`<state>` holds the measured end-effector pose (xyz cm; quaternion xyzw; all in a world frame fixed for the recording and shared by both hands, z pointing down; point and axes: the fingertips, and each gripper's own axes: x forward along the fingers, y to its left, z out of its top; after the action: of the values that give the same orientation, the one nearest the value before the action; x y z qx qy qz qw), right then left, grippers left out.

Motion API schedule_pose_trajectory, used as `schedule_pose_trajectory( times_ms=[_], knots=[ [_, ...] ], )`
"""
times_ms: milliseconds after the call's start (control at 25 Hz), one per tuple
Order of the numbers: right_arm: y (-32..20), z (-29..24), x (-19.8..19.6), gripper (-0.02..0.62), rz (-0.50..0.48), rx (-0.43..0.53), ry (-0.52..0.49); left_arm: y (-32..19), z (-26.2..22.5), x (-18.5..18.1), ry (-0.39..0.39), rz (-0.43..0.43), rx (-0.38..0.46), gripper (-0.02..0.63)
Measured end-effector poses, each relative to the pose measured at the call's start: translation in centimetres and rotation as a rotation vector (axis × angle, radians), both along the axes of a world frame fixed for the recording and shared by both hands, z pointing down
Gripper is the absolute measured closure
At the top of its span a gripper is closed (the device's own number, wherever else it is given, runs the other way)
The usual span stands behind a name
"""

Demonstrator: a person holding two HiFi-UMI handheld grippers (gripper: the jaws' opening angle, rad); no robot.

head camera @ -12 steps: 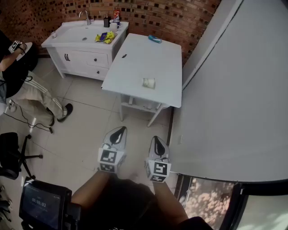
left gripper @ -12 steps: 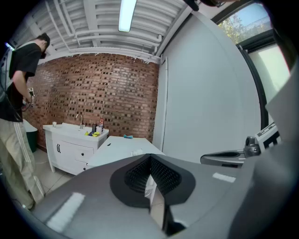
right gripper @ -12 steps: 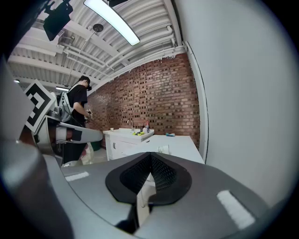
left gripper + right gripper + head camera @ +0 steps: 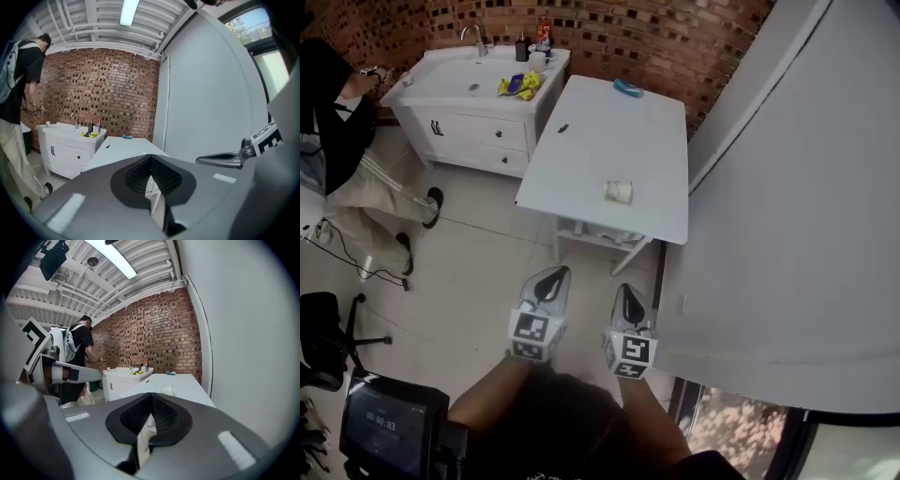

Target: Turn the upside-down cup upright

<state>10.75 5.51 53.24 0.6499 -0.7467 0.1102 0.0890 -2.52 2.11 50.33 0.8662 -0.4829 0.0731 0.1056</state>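
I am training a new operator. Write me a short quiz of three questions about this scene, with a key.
1. True or false: the left gripper holds the cup.
2. What lies at the far end of the table? A a blue thing; B a book; C a plate.
3. Fill in: the jaws of the right gripper are ___.
Key: 1 false; 2 A; 3 shut.

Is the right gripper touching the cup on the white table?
Apart. In the head view the right gripper hangs over the floor, short of the white table, and the cup sits farther on, on the tabletop.
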Motion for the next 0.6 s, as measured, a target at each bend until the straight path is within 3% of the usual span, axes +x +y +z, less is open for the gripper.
schedule_pose_trajectory(
  times_ms=[600],
  knots=[
    [-6.2, 0.4, -2.5, 0.583, 0.096, -0.036, 0.031, -7.2, 0.4, -2.4, 0.029, 0.097, -0.02, 0.606]
  ],
)
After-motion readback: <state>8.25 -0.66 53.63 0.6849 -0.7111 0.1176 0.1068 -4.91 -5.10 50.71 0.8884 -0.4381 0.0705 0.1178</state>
